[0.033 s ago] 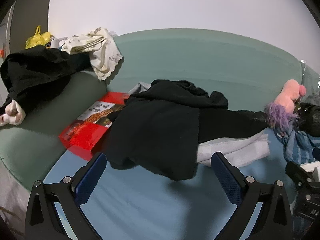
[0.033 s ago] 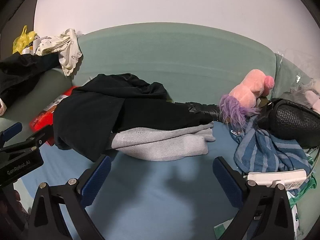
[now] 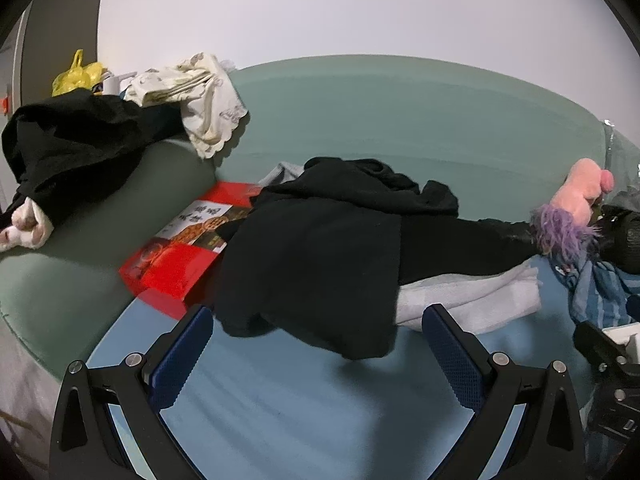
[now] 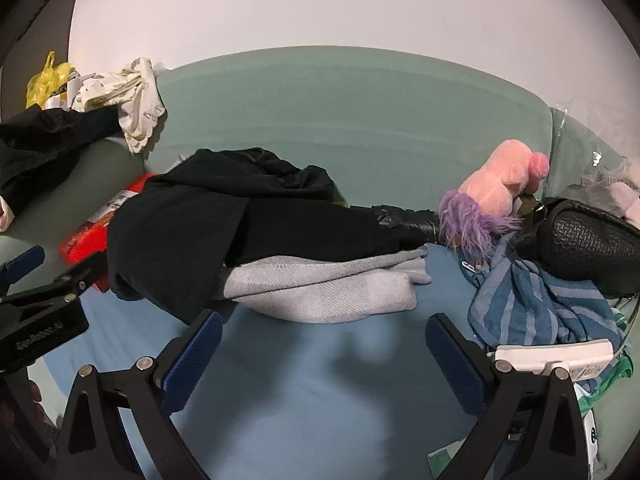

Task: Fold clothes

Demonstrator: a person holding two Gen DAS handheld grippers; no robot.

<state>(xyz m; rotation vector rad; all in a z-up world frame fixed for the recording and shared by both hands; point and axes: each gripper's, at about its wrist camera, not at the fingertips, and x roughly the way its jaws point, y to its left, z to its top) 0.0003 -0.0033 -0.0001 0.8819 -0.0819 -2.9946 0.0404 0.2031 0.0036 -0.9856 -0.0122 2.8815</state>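
- Left wrist view: the left gripper (image 3: 316,344) hangs with fingers spread wide and nothing between them, just short of the near hem of the black garment (image 3: 320,256), which lies rumpled over a grey garment (image 3: 472,300) on the blue sheet (image 3: 300,408).
- Right wrist view: the right gripper (image 4: 320,354) is likewise spread and empty, low over the sheet before the grey garment (image 4: 328,288).
- Both garments lie loosely heaped; the scene fits either clothes awaiting folding or a rough stack just set down, so no step can be named.
- Any grasp would need a single edge, not both layers.
- Writing: the red box (image 3: 180,256) carries characters too blurred to read; the lettering on the left gripper's body, seen in the right view, is too smeared to read.
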